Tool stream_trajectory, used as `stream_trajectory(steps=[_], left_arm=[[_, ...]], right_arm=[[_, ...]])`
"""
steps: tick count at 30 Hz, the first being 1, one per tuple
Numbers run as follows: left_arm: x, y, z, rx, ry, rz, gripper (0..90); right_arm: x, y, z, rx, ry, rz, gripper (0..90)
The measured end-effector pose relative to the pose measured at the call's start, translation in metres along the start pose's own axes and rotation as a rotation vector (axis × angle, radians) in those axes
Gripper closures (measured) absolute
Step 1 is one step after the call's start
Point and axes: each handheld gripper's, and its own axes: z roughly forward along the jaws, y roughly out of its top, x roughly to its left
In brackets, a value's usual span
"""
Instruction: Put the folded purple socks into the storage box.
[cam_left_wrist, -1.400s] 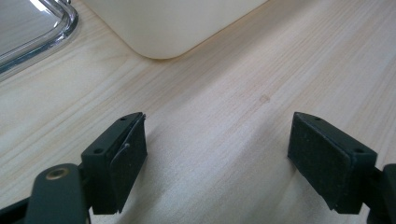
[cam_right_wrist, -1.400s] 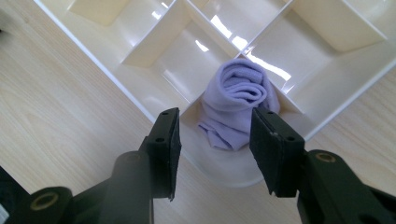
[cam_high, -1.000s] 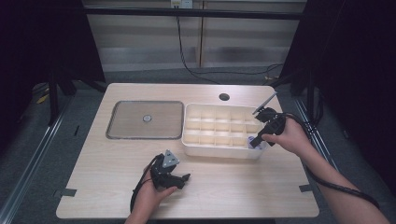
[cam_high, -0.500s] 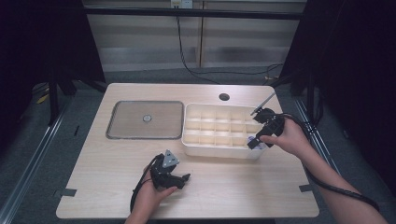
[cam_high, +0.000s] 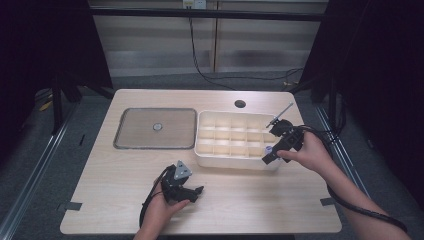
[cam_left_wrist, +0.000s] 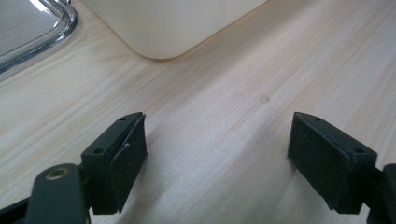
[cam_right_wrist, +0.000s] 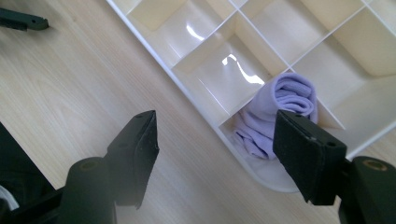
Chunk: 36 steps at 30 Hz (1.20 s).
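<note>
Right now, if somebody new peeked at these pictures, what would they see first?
Probably the rolled-up purple cloth, tucked in a corner compartment of the white divided box, the only bit of colour. The right hand-held gripper hovers open right by that corner, jaws spread wide. The left hand-held gripper rests open on the bare wooden table at the near edge, and a metal tray lies left of the box.

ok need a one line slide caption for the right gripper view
Open right tool poised over a rolled lilac sock lying in a corner compartment of the cream divider tray.
</note>
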Motion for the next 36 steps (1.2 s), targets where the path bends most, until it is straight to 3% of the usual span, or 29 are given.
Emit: stream_trajectory(steps=[17, 36], left_arm=[[0.000, 0.000, 0.000, 0.001, 0.000, 0.001, 19.1], [0.000, 0.000, 0.000, 0.000, 0.000, 0.001, 19.1]], right_arm=[[0.025, -0.004, 0.006, 0.009, 0.024, -0.077, 29.9], [0.048, -0.011, 0.023, 0.007, 0.076, -0.128, 28.8]])
